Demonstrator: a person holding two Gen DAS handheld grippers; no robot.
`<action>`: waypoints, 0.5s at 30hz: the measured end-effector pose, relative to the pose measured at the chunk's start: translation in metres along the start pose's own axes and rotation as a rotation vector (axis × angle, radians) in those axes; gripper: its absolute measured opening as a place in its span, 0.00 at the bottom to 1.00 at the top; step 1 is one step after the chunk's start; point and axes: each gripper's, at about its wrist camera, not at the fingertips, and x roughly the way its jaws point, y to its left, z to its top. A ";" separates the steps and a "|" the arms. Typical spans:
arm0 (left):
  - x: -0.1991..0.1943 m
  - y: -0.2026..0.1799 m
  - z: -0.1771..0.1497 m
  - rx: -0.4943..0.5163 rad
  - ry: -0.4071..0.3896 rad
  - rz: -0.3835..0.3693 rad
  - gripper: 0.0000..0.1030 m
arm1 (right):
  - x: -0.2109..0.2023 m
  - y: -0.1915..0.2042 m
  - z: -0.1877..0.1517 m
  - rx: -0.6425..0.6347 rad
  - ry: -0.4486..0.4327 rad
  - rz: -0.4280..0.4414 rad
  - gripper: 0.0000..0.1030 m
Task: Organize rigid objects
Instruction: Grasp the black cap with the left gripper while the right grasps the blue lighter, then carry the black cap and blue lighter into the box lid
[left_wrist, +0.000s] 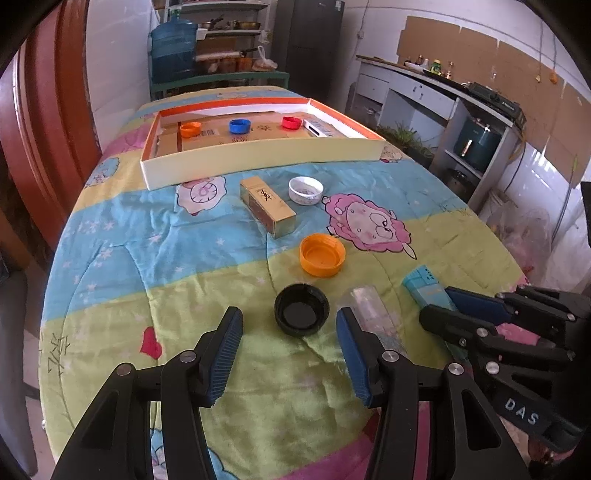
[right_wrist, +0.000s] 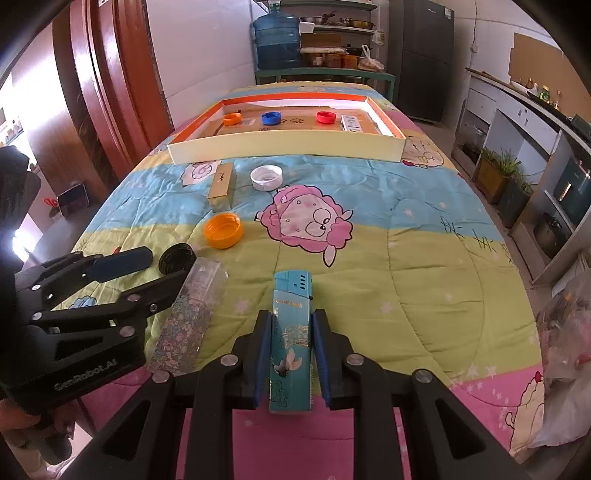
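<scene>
My right gripper is shut on a teal lighter that lies lengthwise on the quilt, its pads pressing both long sides. In the left wrist view the same lighter shows beyond the right gripper at the right edge. My left gripper stands open low over the quilt. A black cap lies open side up just ahead of its fingertips. A clear tube lies against the right finger. From the right wrist view, the left gripper reaches past the floral-filled tube toward the black cap.
A large orange cap, a gold box and a white cap lie mid-table. Behind them a shallow tray holds an orange cap, a blue cap, a red cap and a white box.
</scene>
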 end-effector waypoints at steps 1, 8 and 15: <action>0.002 -0.001 0.001 0.003 0.002 0.004 0.53 | 0.000 0.000 0.000 0.001 -0.002 0.000 0.22; 0.008 -0.009 0.005 0.042 -0.001 0.044 0.48 | -0.002 -0.001 0.001 -0.006 -0.015 0.004 0.22; 0.006 -0.004 0.004 0.023 -0.014 0.054 0.30 | -0.002 -0.004 0.004 0.002 -0.023 0.013 0.22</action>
